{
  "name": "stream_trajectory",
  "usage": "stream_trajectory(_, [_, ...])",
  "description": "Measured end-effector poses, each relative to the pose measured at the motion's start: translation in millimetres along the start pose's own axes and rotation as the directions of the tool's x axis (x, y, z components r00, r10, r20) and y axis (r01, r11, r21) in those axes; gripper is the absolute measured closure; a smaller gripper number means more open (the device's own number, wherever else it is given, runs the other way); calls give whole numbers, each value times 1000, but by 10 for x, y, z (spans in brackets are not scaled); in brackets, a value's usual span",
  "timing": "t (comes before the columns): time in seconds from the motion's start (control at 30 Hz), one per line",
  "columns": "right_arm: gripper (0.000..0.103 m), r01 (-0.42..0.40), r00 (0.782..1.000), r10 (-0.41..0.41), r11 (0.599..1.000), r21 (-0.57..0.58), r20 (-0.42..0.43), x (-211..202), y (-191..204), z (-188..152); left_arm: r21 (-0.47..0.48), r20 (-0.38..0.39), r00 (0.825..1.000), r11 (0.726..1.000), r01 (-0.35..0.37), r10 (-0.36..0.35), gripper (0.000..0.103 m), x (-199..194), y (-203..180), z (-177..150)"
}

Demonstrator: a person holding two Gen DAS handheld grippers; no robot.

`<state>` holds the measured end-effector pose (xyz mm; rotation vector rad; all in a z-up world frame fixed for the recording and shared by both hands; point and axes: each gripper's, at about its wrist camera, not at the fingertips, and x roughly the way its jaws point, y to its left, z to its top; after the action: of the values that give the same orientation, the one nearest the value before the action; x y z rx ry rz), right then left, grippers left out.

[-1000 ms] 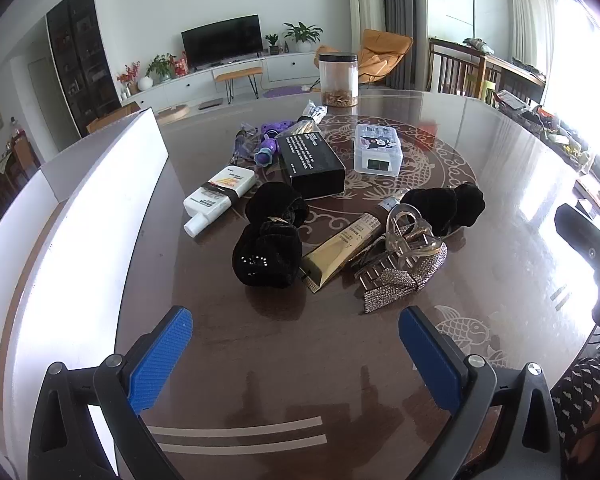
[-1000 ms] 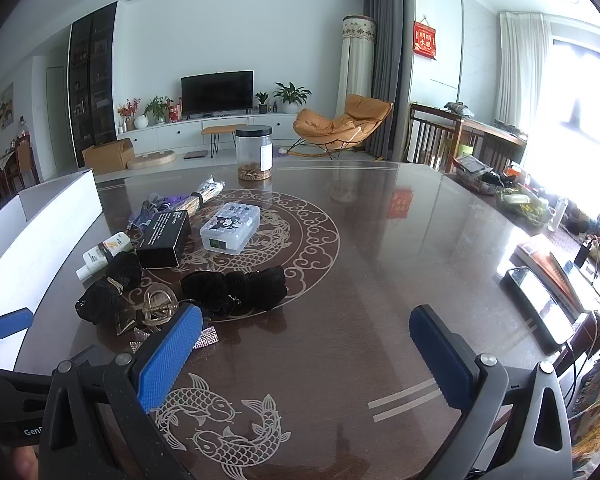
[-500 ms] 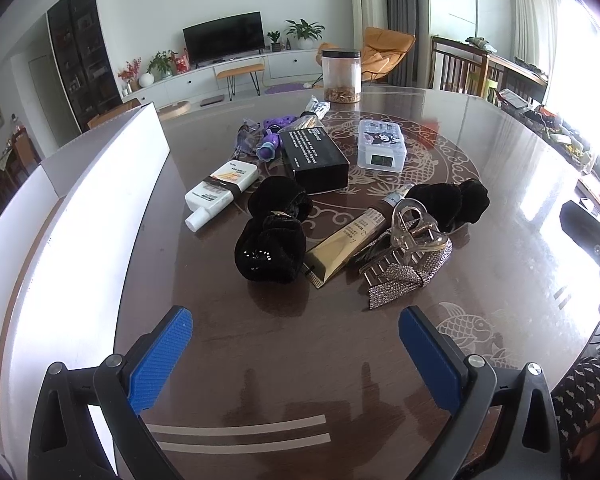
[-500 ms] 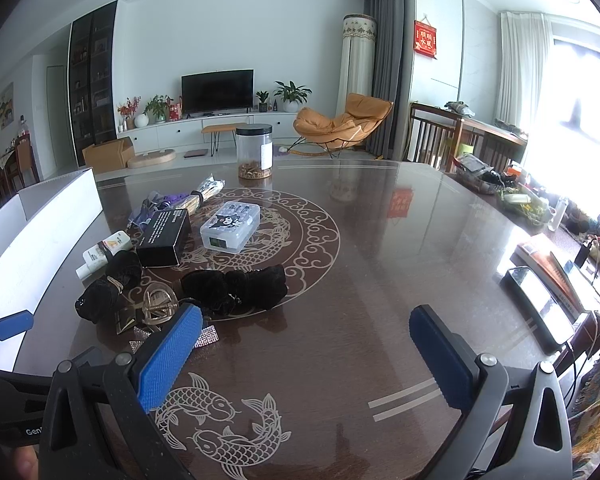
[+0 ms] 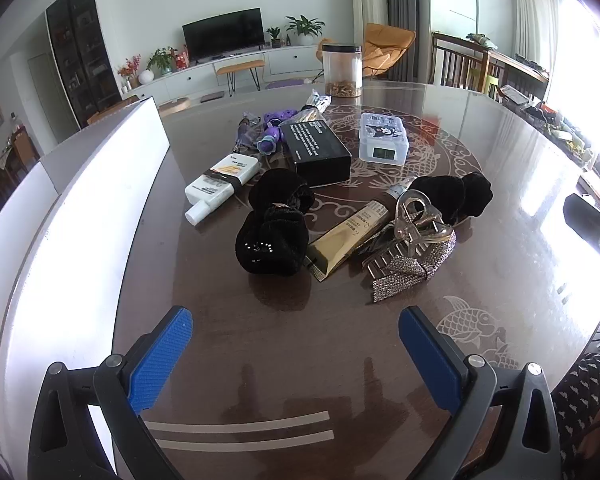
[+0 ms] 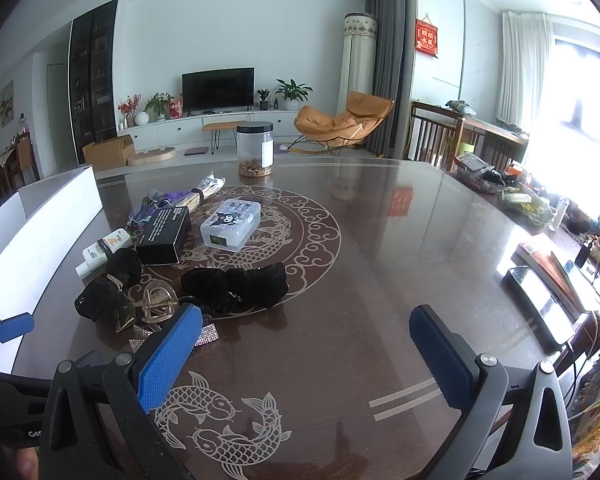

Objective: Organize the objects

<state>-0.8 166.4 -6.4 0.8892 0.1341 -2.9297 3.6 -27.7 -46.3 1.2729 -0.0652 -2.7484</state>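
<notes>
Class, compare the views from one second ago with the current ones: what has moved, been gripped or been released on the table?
The open left gripper has eased slightly forward toward the black velvet scrunchie and gold cosmetic tube. Nothing was gripped or released. The open right gripper and all the items on the dark patterned table stayed put.

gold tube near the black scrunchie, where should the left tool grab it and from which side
Grip the gold tube across its middle, where the body is bare. It lies flat and slanted, crimped end toward the left tool, cap end tucked against the clear hair clip. Come from above with the open tool turned across the tube's length, since the black scrunchie and clip crowd its sides.
</notes>
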Motion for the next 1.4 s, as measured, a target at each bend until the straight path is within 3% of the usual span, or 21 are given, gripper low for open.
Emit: stream_trajectory(1.4, [0,-9,999,8,1000,-13,-32,69,35,-22,7,-55,998,1000,13,-13,0,90,-1,-83])
